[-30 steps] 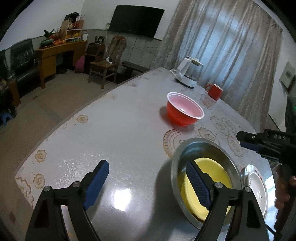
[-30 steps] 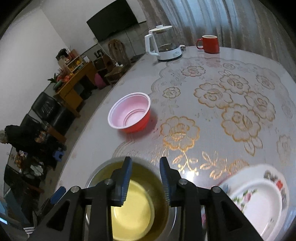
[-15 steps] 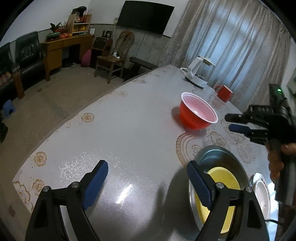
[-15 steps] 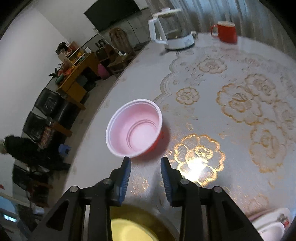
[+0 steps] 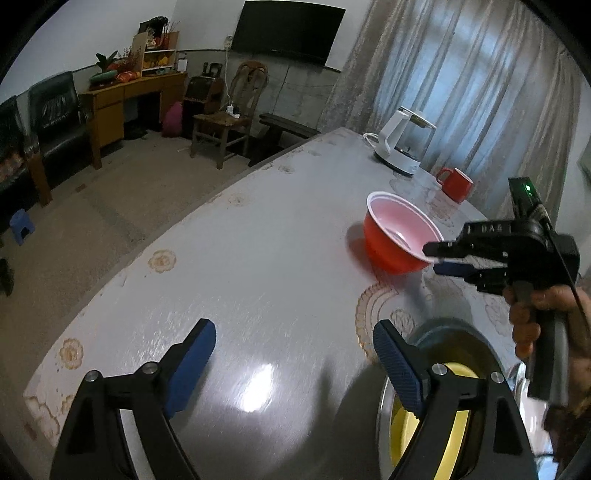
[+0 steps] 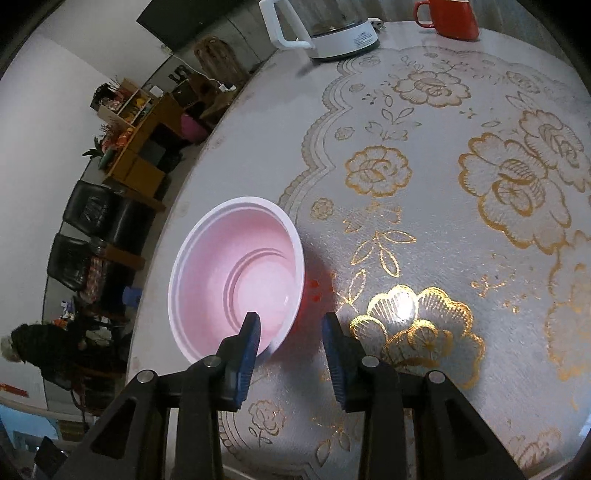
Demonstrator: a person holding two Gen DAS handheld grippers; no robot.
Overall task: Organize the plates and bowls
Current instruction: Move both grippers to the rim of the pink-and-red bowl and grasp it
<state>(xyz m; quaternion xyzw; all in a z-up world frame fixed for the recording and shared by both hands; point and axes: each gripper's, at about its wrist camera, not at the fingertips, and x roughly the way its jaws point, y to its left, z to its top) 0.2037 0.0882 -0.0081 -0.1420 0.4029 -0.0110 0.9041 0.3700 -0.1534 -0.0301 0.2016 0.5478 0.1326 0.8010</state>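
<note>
At the bottom of the left wrist view my left gripper (image 5: 293,363) hangs with its blue pads wide apart over bare table (image 5: 258,258), nothing between them. Just behind its right pad, in the lower right corner, sits the metal basin (image 5: 458,343) with the yellow plate (image 5: 458,424) inside it. Further up the right side, my right gripper (image 6: 290,343) is held with its jaws a little apart at the near rim of the red bowl (image 6: 236,280). In the right wrist view its left pad is over the bowl's pink inside and its right pad outside the wall, neither pressing on it. The bowl stands upright near the table's left edge. Beyond it, toward the top of the frame, stand the white kettle (image 6: 332,29) and the red mug (image 6: 454,16).
</note>
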